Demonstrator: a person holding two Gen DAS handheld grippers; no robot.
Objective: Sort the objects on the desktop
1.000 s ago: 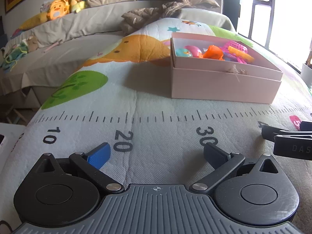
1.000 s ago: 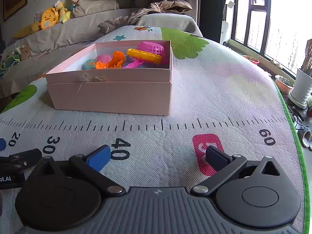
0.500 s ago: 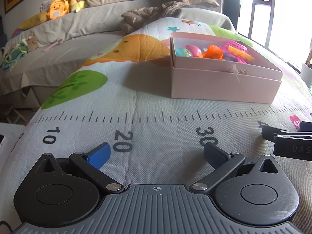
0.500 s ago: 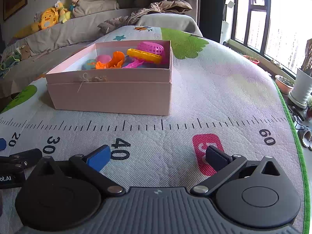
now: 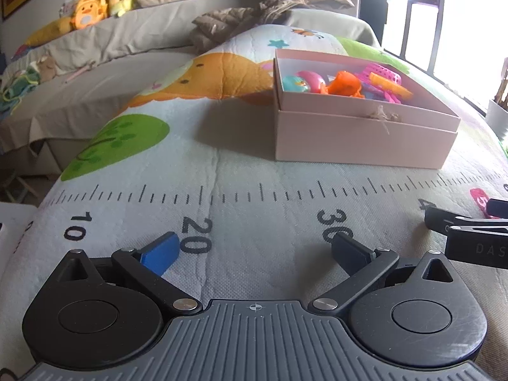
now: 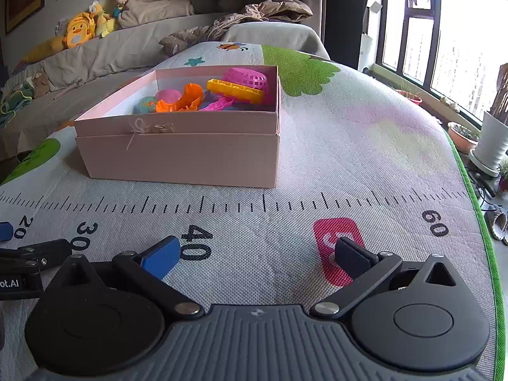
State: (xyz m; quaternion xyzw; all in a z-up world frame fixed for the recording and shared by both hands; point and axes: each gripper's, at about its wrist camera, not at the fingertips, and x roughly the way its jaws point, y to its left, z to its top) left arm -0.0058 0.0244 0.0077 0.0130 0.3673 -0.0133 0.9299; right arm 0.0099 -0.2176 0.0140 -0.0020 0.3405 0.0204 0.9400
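Note:
A pink cardboard box (image 5: 362, 146) (image 6: 177, 158) stands on the printed mat. It holds plastic toys: an orange piece (image 6: 182, 101), a pink basket (image 6: 247, 81), a yellow piece (image 6: 235, 90) and a pink-and-teal ball (image 5: 298, 81). My left gripper (image 5: 254, 250) is open and empty, low over the mat near the 20 and 30 marks, well short of the box. My right gripper (image 6: 257, 254) is open and empty near the 40 mark, in front of the box. Each gripper shows at the edge of the other's view.
The mat (image 6: 349, 146) has a printed ruler scale and covers a raised surface. A sofa with plush toys (image 5: 92, 12) lies at the back left. A window, plant pots (image 6: 462, 135) and slippers are on the right, beyond the mat's green edge.

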